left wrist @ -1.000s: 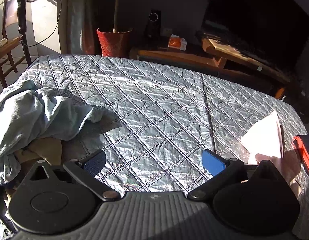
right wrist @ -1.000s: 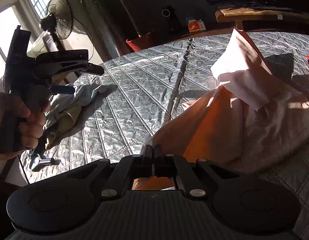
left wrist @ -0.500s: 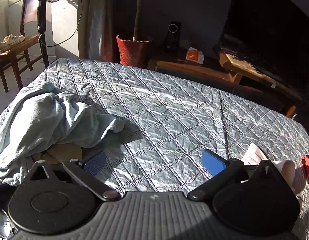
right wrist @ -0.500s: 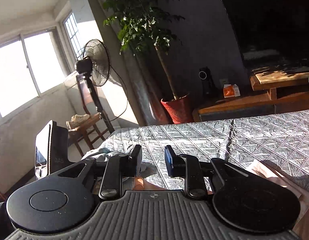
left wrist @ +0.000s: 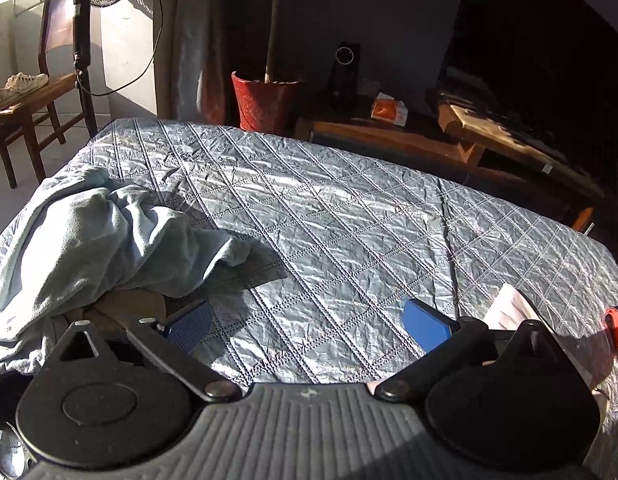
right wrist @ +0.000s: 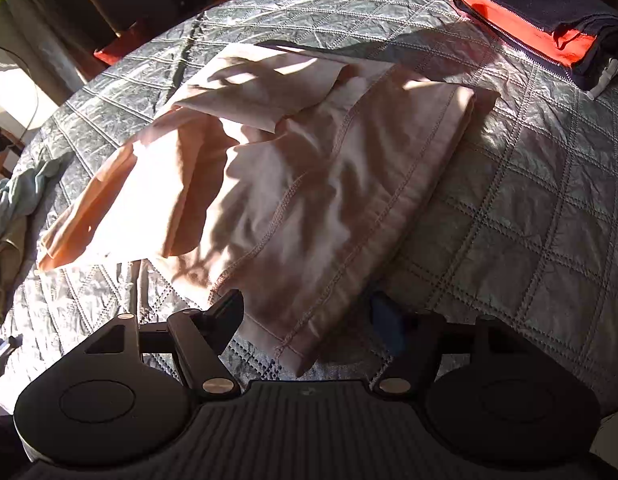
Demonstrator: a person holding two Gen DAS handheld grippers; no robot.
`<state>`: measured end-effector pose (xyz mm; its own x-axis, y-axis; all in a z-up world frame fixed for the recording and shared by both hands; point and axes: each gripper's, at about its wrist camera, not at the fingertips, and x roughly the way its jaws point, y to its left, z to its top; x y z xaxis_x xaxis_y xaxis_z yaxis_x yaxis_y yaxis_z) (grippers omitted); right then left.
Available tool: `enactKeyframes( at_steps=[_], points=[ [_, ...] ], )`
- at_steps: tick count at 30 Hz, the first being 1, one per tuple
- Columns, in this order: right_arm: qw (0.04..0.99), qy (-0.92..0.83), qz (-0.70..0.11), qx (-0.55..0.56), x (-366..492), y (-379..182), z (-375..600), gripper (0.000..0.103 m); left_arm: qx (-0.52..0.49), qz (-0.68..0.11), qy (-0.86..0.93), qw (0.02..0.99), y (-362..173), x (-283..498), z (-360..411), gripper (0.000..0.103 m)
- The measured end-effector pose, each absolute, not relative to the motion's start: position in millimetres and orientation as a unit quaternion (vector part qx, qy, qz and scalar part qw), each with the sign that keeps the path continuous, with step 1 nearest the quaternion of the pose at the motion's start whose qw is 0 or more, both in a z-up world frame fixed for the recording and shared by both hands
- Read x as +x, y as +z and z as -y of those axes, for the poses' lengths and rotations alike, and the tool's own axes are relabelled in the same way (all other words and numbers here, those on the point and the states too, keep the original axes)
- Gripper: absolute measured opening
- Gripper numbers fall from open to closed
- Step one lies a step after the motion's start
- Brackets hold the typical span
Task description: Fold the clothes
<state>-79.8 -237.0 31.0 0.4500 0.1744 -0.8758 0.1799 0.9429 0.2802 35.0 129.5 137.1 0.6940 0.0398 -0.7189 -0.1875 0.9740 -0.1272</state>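
The left wrist camera sits just behind its gripper (left wrist: 307,326), low at the near edge of the quilted cover (left wrist: 349,216), looking across it toward a red plant pot (left wrist: 265,100) and dark furniture. The right wrist camera tilts more steeply down, close above a pink garment (right wrist: 293,184). Both views share the quilted cover, the pale blue garment (left wrist: 89,240) (right wrist: 17,196) and probably the pink garment's edge (left wrist: 509,308).

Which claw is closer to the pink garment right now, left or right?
Right. The right claw is opening with the pink garment's near corner lying between its fingers. The left claw hangs open over bare quilt, with the garment off to its right.
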Motion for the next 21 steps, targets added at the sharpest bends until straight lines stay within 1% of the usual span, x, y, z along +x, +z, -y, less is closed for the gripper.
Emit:
enactKeyframes(
  at_steps=[1,2,4,5,6,9,11,14,16,18,20,21],
  points=[
    [0.838,-0.003,-0.521,0.164,-80.8,30.0,232.1,0.08,-0.096,-0.387,0.06,0.915,136.3,35.3,-128.8,0.102],
    [0.842,-0.003,-0.517,0.15,-80.6,29.6,227.0,0.077,-0.098,-0.388,0.058,0.915,135.6,35.7,-128.2,0.102],
    [0.85,0.001,-0.516,0.106,-77.0,30.8,218.2,0.065,-0.095,-0.39,0.055,0.914,134.3,36.2,-125.9,0.102],
    [0.849,0.015,-0.519,0.096,-76.0,32.9,216.9,0.033,-0.093,-0.391,0.053,0.914,133.7,36.4,-124.5,0.102],
    [0.848,0.028,-0.522,0.087,-74.9,35.1,215.7,0.013,-0.091,-0.392,0.052,0.914,133.1,36.4,-123.5,0.102],
    [0.848,0.054,-0.525,0.058,-72.6,43.5,216.0,0.009,-0.09,-0.393,0.05,0.914,132.4,36.6,-122.4,0.102],
    [0.85,0.068,-0.521,0.021,-71.9,53.5,219.1,0.009,-0.091,-0.393,0.05,0.913,132.4,36.6,-122.5,0.102],
    [0.854,0.092,-0.504,-0.095,-72.8,73.6,222.7,0.009,-0.094,-0.393,0.05,0.913,133.4,36.6,-124.3,0.102],
    [0.84,0.111,-0.489,-0.206,-77.6,80.2,222.3,0.009,-0.096,-0.392,0.05,0.913,134.1,36.6,-125.3,0.102],
    [0.814,0.091,-0.479,-0.316,-76.1,79.8,229.7,0.012,-0.096,-0.392,0.05,0.913,134.2,36.5,-124.7,0.102],
    [0.802,0.048,-0.467,-0.368,-67.3,77.3,244.8,0.012,-0.095,-0.393,0.049,0.913,134.0,36.6,-123.8,0.102],
    [0.804,0.024,-0.458,-0.378,-62.4,77.5,253.5,0.015,-0.094,-0.393,0.049,0.913,133.7,36.8,-123.4,0.102]
  ],
)
